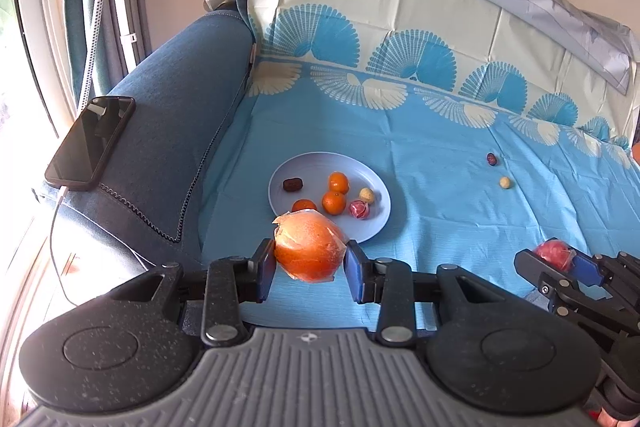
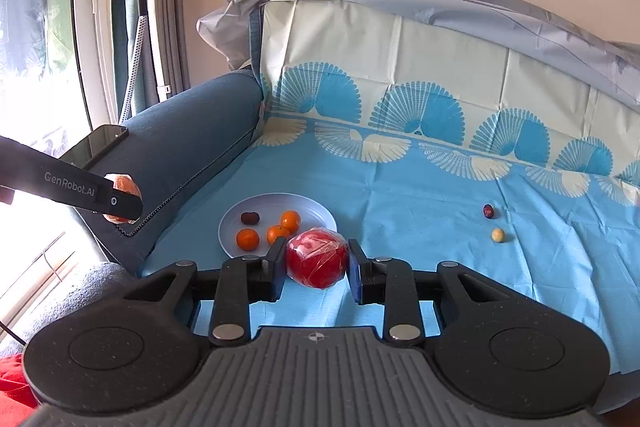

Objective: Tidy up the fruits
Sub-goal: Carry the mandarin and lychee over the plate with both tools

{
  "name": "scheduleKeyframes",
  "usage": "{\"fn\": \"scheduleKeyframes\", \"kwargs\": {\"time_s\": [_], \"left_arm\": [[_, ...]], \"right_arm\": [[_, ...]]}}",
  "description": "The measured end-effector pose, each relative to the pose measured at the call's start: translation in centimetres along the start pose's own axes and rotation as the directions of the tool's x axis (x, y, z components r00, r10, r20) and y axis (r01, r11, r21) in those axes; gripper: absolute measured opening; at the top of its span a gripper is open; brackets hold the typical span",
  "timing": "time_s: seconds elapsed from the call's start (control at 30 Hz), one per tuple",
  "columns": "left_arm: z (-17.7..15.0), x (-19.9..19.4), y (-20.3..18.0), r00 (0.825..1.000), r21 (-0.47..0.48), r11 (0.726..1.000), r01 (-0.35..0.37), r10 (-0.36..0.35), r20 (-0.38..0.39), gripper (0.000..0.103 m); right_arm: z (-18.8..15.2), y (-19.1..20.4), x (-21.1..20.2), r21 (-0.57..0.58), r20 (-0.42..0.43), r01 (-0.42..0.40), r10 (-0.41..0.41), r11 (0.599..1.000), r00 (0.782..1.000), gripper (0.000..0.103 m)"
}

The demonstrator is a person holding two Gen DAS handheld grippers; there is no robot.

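**Both grippers hold wrapped fruit by the plate**

The left gripper (image 1: 309, 269) is clamped on a wrapped orange (image 1: 309, 251) at the near edge of the plate (image 1: 316, 163). The right gripper (image 2: 318, 273) grips a wrapped apple (image 2: 318, 259) just right of the plate. Three tangerines (image 1: 338, 183) and a date (image 1: 292, 185) lie on the plate; a second date (image 1: 491, 159) and a pale ball (image 1: 505, 182) lie well right of it.

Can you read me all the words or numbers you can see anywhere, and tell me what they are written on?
"GenRobot.AI": white letters on the side of the black left gripper, which holds a plastic-wrapped orange fruit, seen from the right wrist view.
Small round compass-like mark, no letters: on each gripper's grey ribbed base.
The dark phone screen shows no text.
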State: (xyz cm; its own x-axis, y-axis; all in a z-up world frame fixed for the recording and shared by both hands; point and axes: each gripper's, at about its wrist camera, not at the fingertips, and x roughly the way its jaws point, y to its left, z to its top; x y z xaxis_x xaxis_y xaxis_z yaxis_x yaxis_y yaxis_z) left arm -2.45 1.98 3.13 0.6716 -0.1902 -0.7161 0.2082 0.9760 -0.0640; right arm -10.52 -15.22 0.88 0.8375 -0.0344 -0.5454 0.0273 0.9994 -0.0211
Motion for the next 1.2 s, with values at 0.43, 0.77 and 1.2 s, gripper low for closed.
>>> {"fn": "scheduleKeyframes", "kwargs": {"time_s": [0.43, 0.77, 1.2], "left_arm": [[-0.2, 1.9, 0.6, 0.999, 0.001, 1.000, 0.011, -0.011, -0.042, 0.040], [0.1, 4.1, 0.8, 0.996, 0.002, 1.000, 0.002, -0.002, -0.093, 0.040], [2.4, 8.9, 0.9, 0.989, 0.011, 1.000, -0.012, 0.013, -0.148, 0.040]], "right_arm": [[-0.2, 1.0, 1.2, -0.036, -0.045, 0.005, -0.006, 0.999, 0.999, 0.032], [-0.3, 1.1, 3.3, -0.042, -0.089, -0.003, -0.001, 0.999, 0.996, 0.032], [0.0, 0.8, 8.0, -0.008, -0.156, -0.035, 0.033, 0.999, 0.987, 0.032]]}}
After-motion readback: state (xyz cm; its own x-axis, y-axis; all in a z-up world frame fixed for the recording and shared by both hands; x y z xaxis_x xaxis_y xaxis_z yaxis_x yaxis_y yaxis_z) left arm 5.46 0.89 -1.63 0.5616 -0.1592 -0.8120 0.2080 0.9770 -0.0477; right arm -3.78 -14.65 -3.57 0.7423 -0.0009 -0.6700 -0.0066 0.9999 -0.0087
